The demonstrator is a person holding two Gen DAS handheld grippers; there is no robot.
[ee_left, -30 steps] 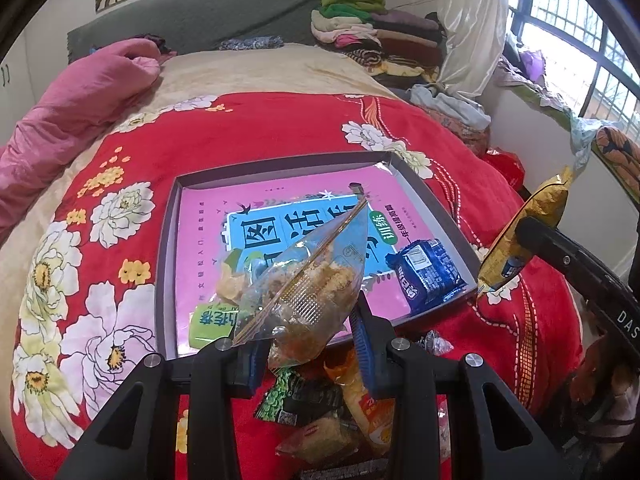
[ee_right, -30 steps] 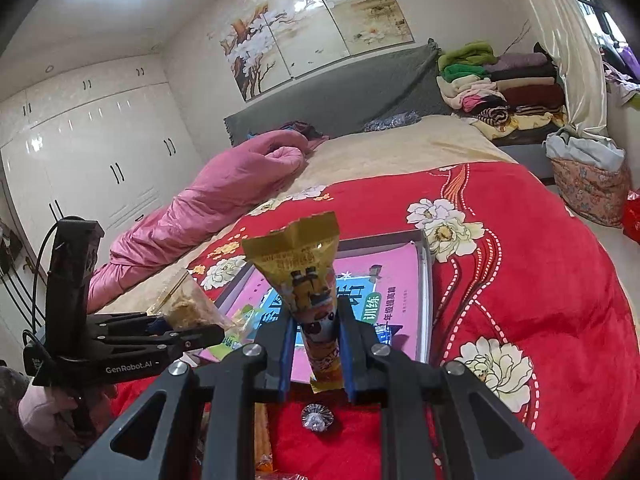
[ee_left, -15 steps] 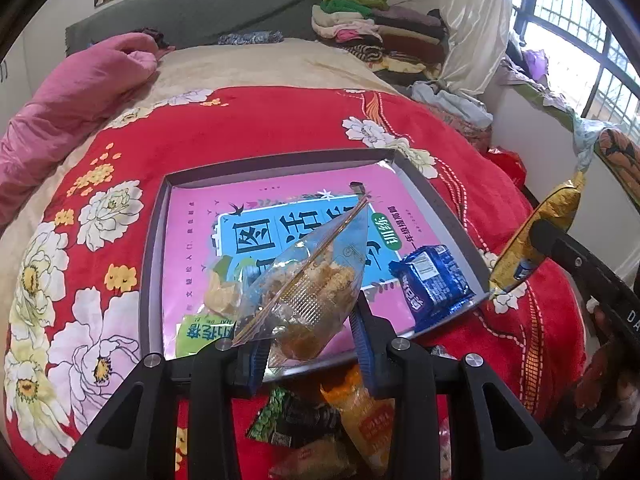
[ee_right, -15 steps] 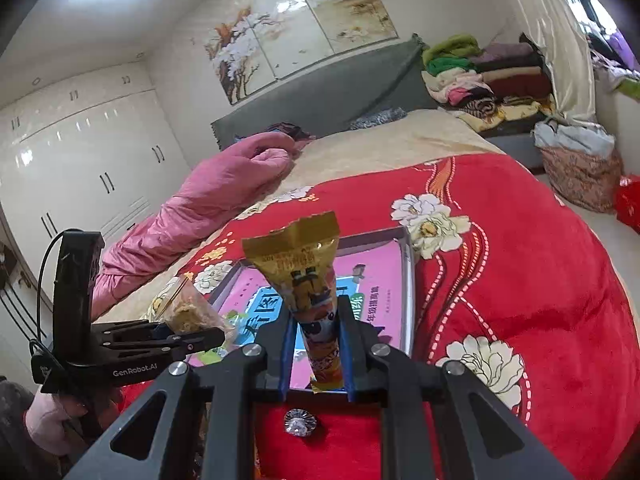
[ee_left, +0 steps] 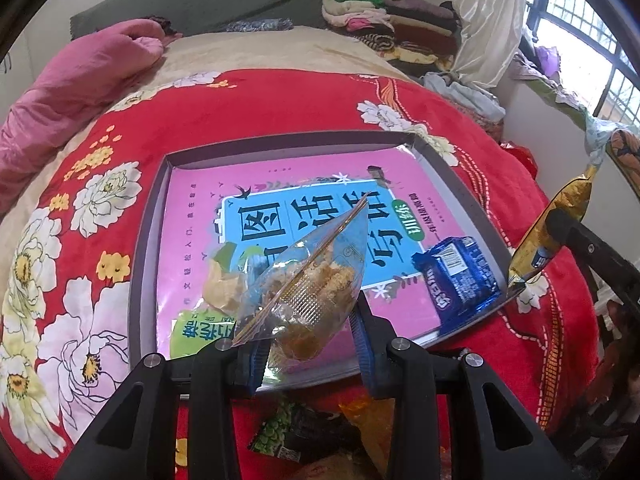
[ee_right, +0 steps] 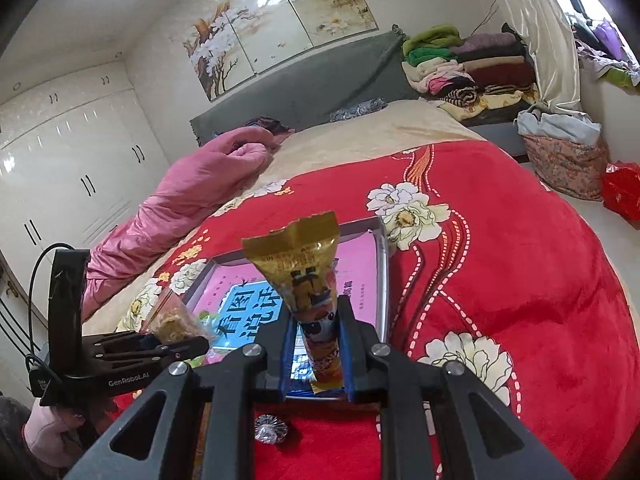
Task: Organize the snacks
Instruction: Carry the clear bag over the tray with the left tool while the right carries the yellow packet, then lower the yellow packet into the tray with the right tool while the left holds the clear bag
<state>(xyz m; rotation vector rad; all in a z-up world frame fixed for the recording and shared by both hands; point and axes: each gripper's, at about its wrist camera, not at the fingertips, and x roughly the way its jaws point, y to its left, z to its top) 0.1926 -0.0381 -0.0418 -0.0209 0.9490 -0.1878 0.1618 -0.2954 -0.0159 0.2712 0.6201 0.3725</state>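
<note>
Over the grey tray (ee_left: 148, 240) on the bed, the left gripper (ee_left: 310, 354) has its fingers clamped on a clear snack bag (ee_left: 308, 280); the right gripper (ee_right: 316, 356) pinches a gold snack packet (ee_right: 306, 276) above the tray's near edge.

Clear crinkly plastic snack bag (ee_left: 308, 284), glossy. Gold foil packet (ee_right: 308, 280), shiny. Blue wrapper (ee_left: 460, 276) glossy foil. Pink book cover (ee_left: 280, 216): smooth glossy paper. Grey tray (ee_left: 148, 248) matt. Red blanket (ee_right: 500, 248) plush cloth. Gripper fingers (ee_left: 212, 392) matt blk plastic w/ metal screws.
</note>
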